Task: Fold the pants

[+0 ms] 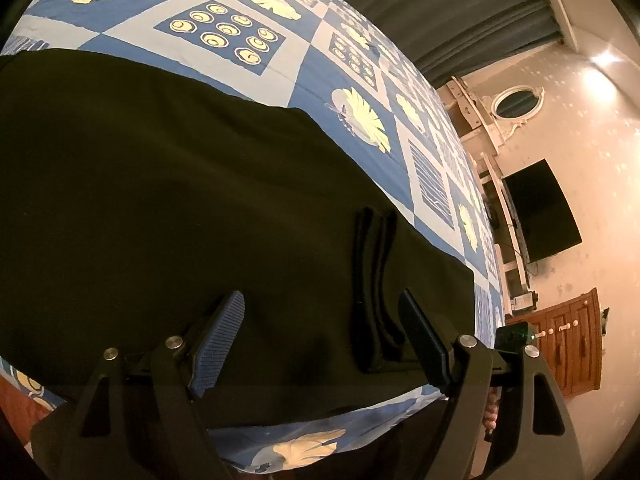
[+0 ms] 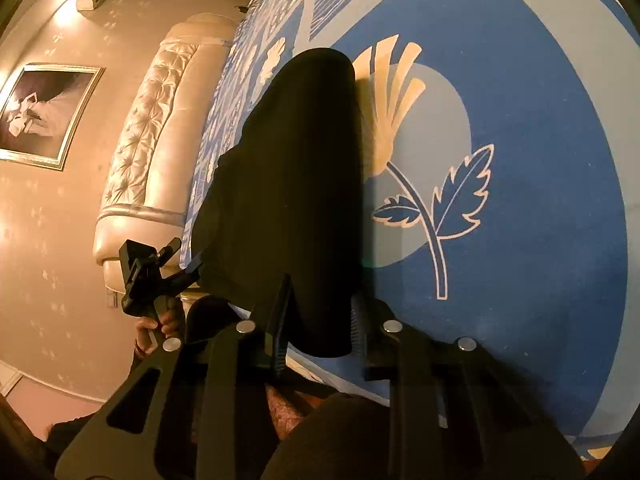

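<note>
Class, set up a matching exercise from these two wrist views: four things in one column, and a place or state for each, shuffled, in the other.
Things:
1. black fabric pants
2. left tongs
3. right tongs
4. dark flat wall screen

Places or states:
A. shut on the pants' edge
B. hung on the pale wall
C. open above the cloth
D. spread on the blue patterned bedsheet

Pairs: 1-D, 2-C, 3-A, 4-B
</note>
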